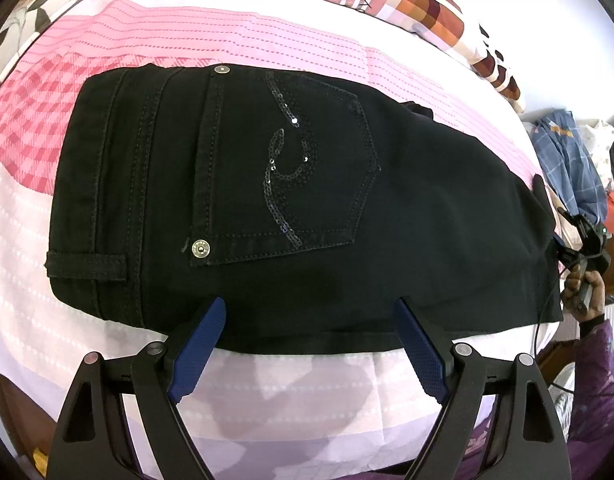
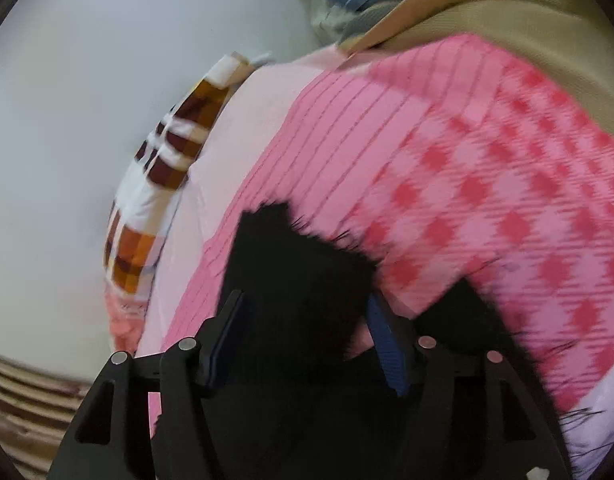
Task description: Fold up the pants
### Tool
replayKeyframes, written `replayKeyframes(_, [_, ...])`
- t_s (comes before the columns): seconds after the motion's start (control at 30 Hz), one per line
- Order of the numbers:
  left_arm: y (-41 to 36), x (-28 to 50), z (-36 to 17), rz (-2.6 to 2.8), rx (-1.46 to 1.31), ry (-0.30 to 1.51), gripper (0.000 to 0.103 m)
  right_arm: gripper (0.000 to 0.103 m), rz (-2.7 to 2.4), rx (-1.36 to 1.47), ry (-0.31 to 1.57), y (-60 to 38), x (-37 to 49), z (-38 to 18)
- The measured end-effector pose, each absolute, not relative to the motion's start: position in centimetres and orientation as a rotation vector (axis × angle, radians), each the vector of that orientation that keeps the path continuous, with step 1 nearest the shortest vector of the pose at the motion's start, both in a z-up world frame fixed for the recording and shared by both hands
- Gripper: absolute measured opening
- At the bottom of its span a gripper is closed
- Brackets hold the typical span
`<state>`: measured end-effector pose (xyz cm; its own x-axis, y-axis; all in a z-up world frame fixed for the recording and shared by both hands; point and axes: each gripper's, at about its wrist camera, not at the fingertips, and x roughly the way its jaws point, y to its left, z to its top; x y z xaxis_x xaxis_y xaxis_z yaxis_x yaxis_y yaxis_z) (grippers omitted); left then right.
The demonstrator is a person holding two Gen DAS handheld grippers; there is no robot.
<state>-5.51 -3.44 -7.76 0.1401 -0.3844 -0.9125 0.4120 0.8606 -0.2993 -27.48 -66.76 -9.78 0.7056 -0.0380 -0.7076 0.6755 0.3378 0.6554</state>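
Black jeans are lying on the bed, long axis running nine to three, at twelve o'clock from the left gripper, jaws open and empty; the right gripper is straddling the frayed hem, grip unclear.

1. You are working over a bed whose pink sheet is showing stripes, dotted lines and a checked patch.
2. A pillow printed with brown and orange squares is lying along the far edge, against a plain pale wall.
3. A heap of blue checked clothing is sitting off the bed's right side.
4. Soft, even light is falling across the bedding.
5. A striped brown surface is showing low in the right wrist view, too blurred to name.
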Motion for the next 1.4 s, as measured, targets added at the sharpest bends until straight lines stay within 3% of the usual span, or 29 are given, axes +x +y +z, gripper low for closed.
replayKeyframes(0.07, [-3.5,-5.5,-7.7,-0.577,0.029,1.308,0.086,0.041,-0.497,1.127,0.693,-66.0,-26.8,-9.9])
replayKeyframes(0.1, [-3.5,-5.5,-7.7,-0.577,0.029,1.307,0.086,0.015,-0.488,1.121,0.718,-65.7,-26.5,-10.2])
replayKeyframes(0.13, [-3.5,-5.5,-7.6,-0.577,0.028,1.307,0.086,0.007,-0.478,1.135,0.745,-65.6,-26.3,-10.7])
replayKeyframes(0.23, [-3.5,-5.5,-7.5,-0.569,0.033,1.284,0.086,0.006,-0.494,1.141,0.716,-64.8,-26.9,-10.9])
replayKeyframes(0.57, [-1.1,-4.7,-6.8,-0.523,0.003,1.22,0.086,0.006,-0.529,1.221,0.472,-61.5,-36.7,-3.9])
replayKeyframes(0.9, [-0.5,-5.6,-6.3,-0.542,0.079,1.172,0.086,0.005,-0.654,1.41,0.501,-58.5,-44.5,-9.8])
replayKeyframes(1.2, [0.5,-4.8,-5.9,-0.506,0.118,1.133,0.086,0.005,-0.672,1.351,0.473,-58.0,-45.7,-7.1])
replayKeyframes(1.4, [2.1,-4.2,-6.2,-0.481,0.083,1.139,0.086,0.003,-0.72,1.413,0.505,-58.0,-46.8,-10.1])
